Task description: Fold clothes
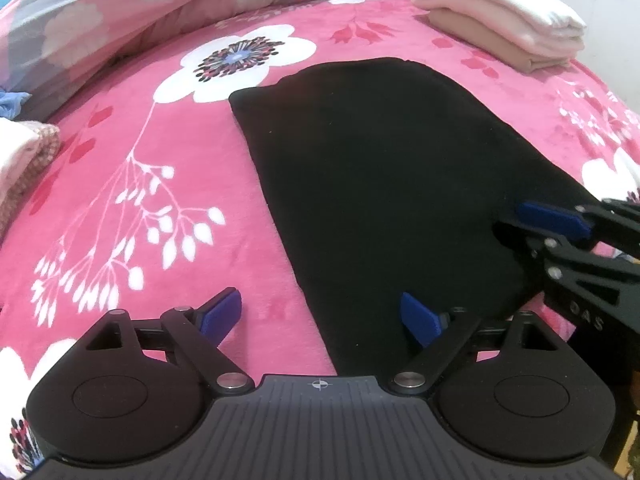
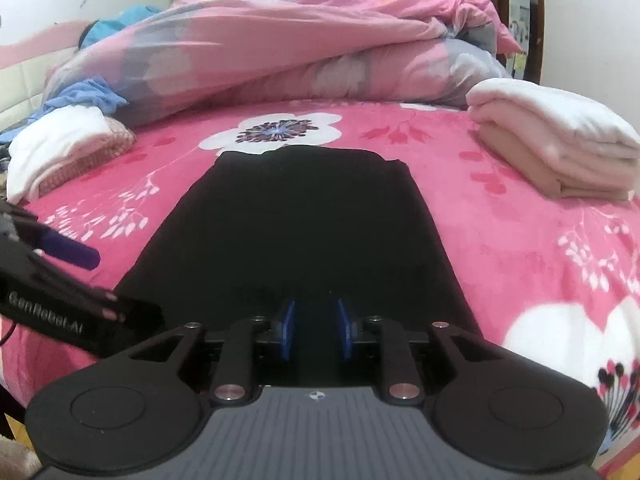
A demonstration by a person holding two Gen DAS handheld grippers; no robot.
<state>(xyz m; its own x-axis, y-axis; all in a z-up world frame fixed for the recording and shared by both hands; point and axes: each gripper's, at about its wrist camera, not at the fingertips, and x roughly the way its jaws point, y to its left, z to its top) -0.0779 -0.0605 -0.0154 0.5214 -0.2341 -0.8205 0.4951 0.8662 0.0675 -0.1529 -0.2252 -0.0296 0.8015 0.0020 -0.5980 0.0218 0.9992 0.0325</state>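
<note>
Hidden: folds of black garment (image 2: 296, 220) unreadable; its near edge cut off by right gripper (image 2: 316, 330).
Right jaws: narrow gap, over the garment; contact unclear.
Left gripper (image 1: 320, 316): jaws wide, empty, straddling the garment's left edge.
Garment: flat on pink floral blanket (image 1: 140, 184).

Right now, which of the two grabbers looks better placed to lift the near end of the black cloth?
Probably the right gripper: it sits squarely over the black garment's near edge. The left gripper gapes wide, one finger off on the pink blanket.

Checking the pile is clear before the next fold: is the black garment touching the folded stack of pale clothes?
Apart. The right wrist view shows pink blanket between the black garment and the folded stack.
</note>
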